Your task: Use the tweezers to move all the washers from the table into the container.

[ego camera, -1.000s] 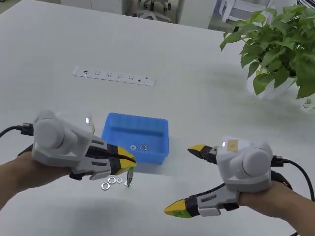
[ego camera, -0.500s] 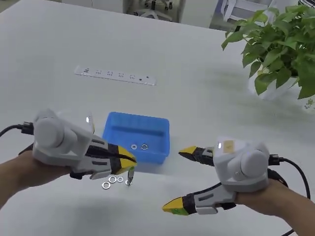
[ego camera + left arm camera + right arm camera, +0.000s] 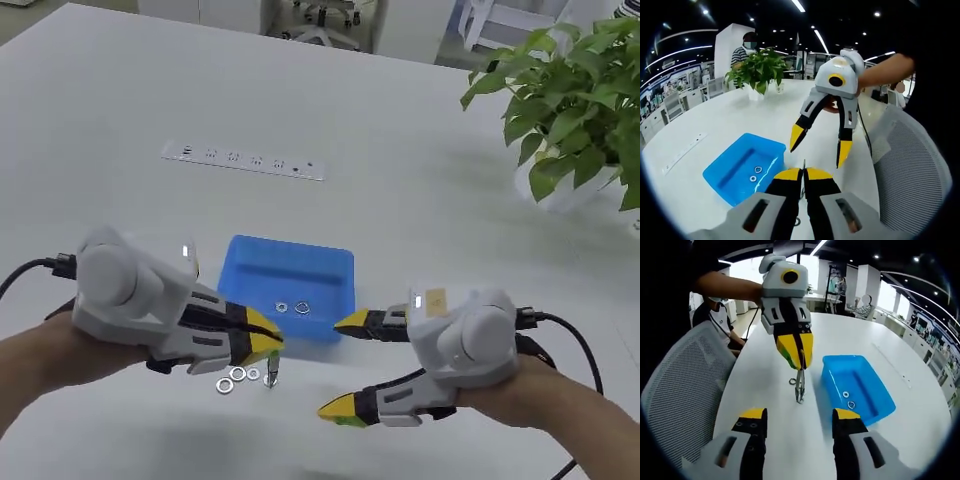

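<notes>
My left gripper [image 3: 268, 346] is shut on slim metal tweezers [image 3: 270, 375] that point down at the table. Their tips stand just right of three small washers [image 3: 238, 377] lying in a row. Behind them sits the blue container [image 3: 330, 268] with two washers [image 3: 293, 307] inside. My right gripper [image 3: 342, 365] is open and holds nothing, just right of the tweezers and in front of the container. In the right gripper view the tweezers [image 3: 799, 385] hang from the left gripper [image 3: 795, 352] beside a washer [image 3: 792, 381]. The left gripper view shows the container [image 3: 735, 165] and the open right gripper [image 3: 819, 146].
A white power strip [image 3: 243, 160] lies farther back on the white table. A potted green plant [image 3: 575, 100] stands at the back right. A mesh chair [image 3: 915, 165] is at the table's near edge, and cables trail from both grippers.
My right gripper has moved left, closer to the container and the tweezers. The left gripper has stayed over the three washers with the tweezers in it. The head camera has shifted.
</notes>
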A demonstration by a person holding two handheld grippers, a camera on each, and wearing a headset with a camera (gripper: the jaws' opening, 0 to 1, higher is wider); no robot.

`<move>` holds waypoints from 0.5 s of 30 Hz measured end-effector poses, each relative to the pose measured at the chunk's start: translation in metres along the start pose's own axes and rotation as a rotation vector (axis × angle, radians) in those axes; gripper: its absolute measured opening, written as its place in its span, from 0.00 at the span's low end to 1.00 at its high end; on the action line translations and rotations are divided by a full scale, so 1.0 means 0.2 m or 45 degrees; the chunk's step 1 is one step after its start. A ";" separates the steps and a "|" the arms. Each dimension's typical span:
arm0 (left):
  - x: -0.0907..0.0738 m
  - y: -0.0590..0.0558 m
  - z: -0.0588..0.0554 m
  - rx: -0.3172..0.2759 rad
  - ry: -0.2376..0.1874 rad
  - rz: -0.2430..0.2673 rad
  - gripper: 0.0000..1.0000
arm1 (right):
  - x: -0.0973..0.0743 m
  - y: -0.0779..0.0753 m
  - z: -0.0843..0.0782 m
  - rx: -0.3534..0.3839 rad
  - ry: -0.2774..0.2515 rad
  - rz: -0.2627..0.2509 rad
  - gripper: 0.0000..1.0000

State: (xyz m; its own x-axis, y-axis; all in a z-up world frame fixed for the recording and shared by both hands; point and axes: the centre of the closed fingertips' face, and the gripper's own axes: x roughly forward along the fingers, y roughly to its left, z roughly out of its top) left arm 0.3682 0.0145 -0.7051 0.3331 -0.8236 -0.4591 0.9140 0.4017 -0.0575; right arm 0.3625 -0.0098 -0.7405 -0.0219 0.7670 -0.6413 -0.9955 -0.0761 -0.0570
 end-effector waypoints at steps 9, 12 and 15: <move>0.00 0.00 0.00 0.004 0.009 -0.012 0.06 | 0.12 0.03 0.02 -0.076 0.021 0.084 0.41; 0.00 -0.01 0.00 0.009 0.011 -0.018 0.06 | 0.15 0.03 0.02 -0.094 0.035 0.098 0.37; 0.00 -0.01 0.00 0.014 0.016 -0.027 0.06 | 0.17 0.03 0.03 -0.105 0.039 0.116 0.33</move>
State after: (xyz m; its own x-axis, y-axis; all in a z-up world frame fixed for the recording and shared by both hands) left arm 0.3656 0.0139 -0.7049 0.3110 -0.8266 -0.4691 0.9232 0.3800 -0.0574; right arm 0.3553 0.0199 -0.7589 -0.1078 0.7345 -0.6700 -0.9784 -0.1978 -0.0594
